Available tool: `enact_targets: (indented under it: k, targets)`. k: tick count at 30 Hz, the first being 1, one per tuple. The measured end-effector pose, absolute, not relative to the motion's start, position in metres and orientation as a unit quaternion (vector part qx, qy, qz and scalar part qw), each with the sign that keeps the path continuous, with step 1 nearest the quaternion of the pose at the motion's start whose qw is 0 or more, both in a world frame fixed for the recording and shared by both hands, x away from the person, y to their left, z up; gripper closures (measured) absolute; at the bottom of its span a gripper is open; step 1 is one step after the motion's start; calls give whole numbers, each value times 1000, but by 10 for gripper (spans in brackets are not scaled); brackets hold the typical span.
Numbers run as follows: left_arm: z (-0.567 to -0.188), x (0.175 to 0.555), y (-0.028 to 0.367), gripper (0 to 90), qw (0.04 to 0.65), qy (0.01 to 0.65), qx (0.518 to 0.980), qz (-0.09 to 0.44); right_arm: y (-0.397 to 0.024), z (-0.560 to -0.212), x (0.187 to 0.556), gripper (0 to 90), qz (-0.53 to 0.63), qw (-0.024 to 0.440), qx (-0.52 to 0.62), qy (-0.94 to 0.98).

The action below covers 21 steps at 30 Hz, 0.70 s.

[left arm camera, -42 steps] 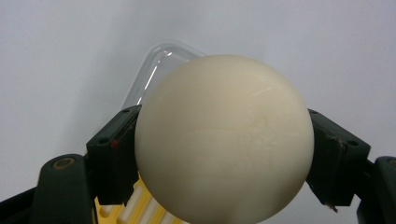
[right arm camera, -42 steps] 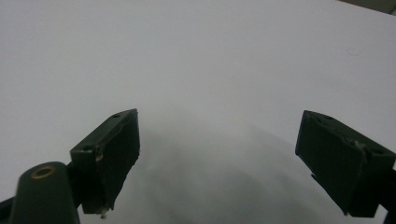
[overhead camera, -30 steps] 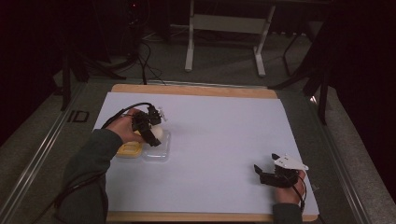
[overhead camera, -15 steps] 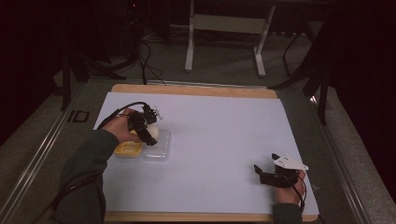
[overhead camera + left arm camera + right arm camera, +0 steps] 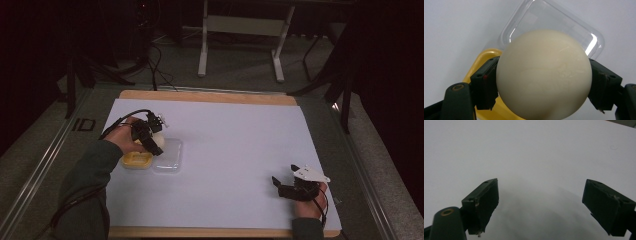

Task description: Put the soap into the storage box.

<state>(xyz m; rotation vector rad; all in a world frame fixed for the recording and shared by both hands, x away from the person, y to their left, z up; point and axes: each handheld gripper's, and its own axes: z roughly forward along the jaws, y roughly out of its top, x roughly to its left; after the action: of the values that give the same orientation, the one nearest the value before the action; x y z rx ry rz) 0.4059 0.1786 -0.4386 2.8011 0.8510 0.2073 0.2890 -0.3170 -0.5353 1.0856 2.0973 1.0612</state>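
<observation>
A cream-white ball [image 5: 544, 75] is clamped between the two black jaws of my left gripper [image 5: 543, 86]. In the high view the left gripper [image 5: 153, 141] holds the ball [image 5: 158, 139] just above a yellow container [image 5: 136, 160] and a clear plastic lid [image 5: 169, 156] lying beside it on the white sheet. In the left gripper view the clear lid [image 5: 564, 27] and the yellow container [image 5: 482, 62] lie under the ball. My right gripper [image 5: 281, 186] rests low near the front right of the sheet, its jaws [image 5: 544, 207] wide apart with nothing between them.
The white sheet [image 5: 235, 145] covers a wooden board [image 5: 210, 97] on the table. Beyond the table's far edge stand a metal frame [image 5: 240, 30] and cables [image 5: 155, 60] on a dark floor. The table's metal rim [image 5: 55, 150] runs along the left.
My left hand has shifted a little toward the right with the ball, coming over the yellow container and the lid's edge. The right hand has kept still.
</observation>
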Motion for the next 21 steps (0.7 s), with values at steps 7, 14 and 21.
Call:
enact_targets:
  k: [7,14,21]
  targets:
    - [-441,407,184,230,102,299,946,71,-317,-535,289,137,394,273,404,779]
    - [-439,407,190,230,102,307,943,74,-317,-535,289,137,395,273,403,779]
    - [-438,408,196,230,101,314,941,76,-317,-535,289,137,395,274,404,779]
